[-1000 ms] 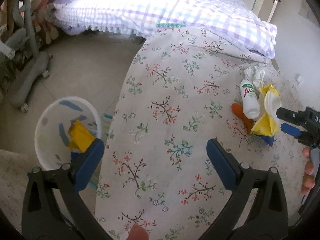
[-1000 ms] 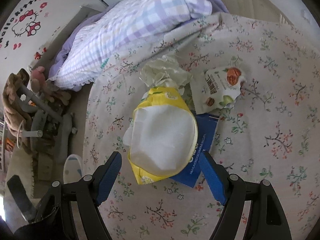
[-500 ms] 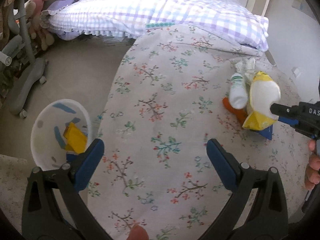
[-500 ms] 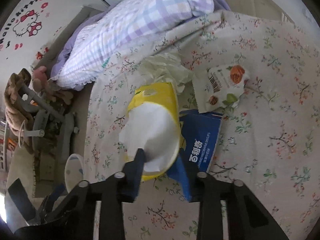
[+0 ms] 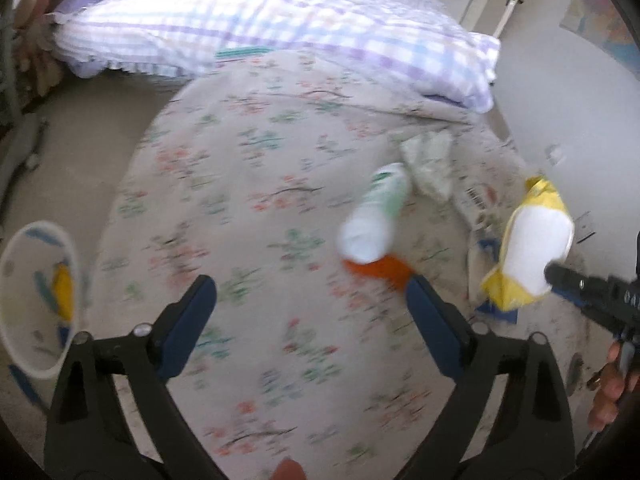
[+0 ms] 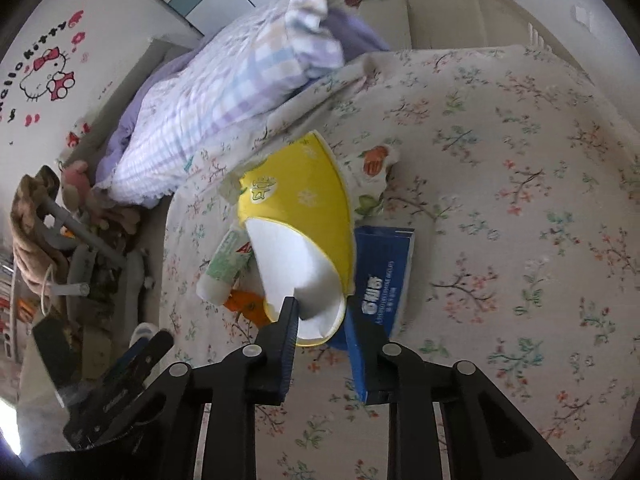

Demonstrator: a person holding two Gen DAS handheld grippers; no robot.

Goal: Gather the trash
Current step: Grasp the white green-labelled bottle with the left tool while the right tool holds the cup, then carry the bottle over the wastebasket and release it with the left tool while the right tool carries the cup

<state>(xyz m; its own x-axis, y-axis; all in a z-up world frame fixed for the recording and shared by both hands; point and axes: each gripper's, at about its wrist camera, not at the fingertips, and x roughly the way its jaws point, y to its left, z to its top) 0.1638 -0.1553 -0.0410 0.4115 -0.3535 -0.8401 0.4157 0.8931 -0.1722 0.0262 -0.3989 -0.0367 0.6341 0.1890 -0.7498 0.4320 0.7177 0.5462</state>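
My right gripper is shut on a yellow and white packet and holds it lifted above the floral bedspread; the packet also shows in the left wrist view. Under it lie a white and green bottle, an orange wrapper, a blue carton, a fruit-print wrapper and a crumpled white wrapper. My left gripper is open and empty, just short of the bottle. A white trash bin holding yellow trash stands on the floor at left.
A purple checked pillow lies across the head of the bed. A grey chair base and soft toys stand on the floor beside the bed. A white wall runs along the right side.
My right gripper closed on the yellow packet and lifted it off the pile. My left gripper moved right and forward toward the bottle, so the bin slid to the left edge.
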